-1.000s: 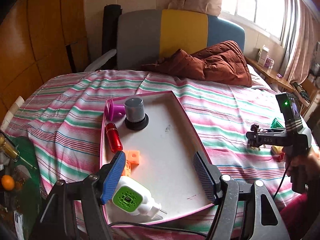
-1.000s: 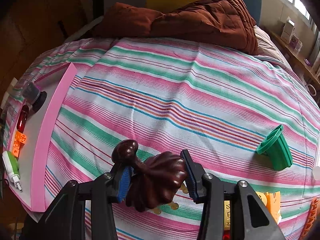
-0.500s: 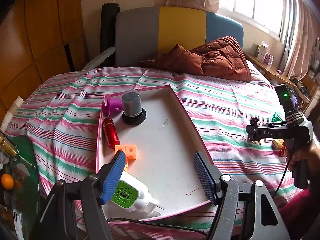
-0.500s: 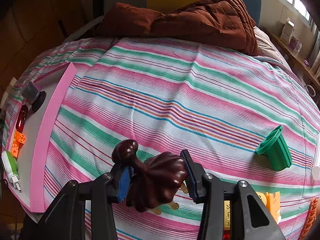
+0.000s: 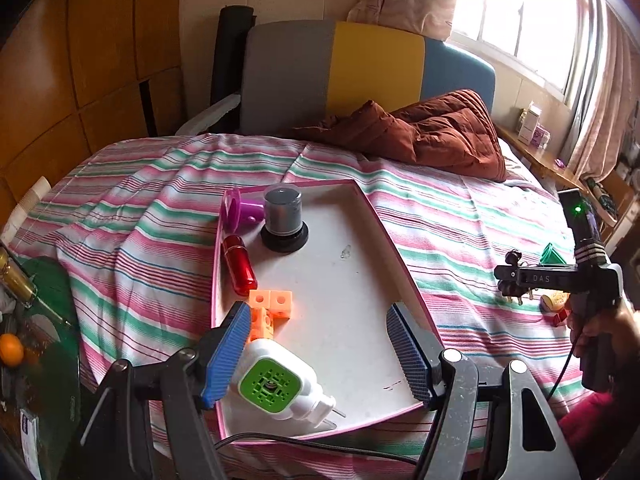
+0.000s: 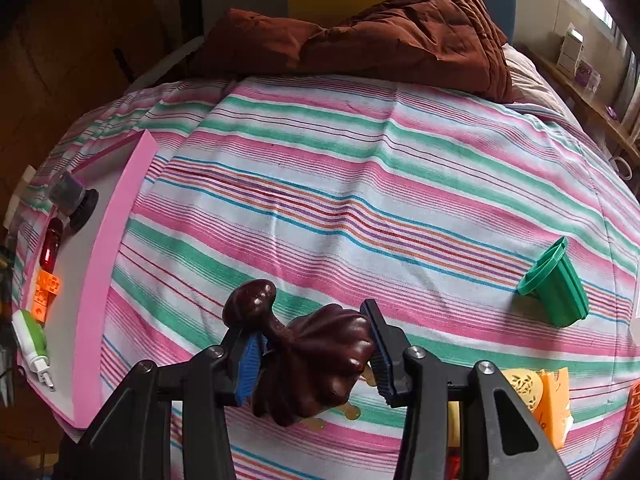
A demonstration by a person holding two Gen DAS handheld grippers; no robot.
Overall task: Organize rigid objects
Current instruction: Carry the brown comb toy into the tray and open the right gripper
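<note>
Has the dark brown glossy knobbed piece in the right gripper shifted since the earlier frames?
No. The dark brown glossy knobbed piece sits clamped in the right gripper, at the same spot against the green ribbed cup.

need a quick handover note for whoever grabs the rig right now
Right claw: shut on the dark brown carved piece, held over the striped bedspread.
Left claw: open, empty, over the near end of the pink tray.
Done: grey cylinder, purple piece, red tube, orange blocks and green-and-white plug-in lie in the tray.
Left: tray the brown piece, then the green cup and the yellow and orange bits.
</note>
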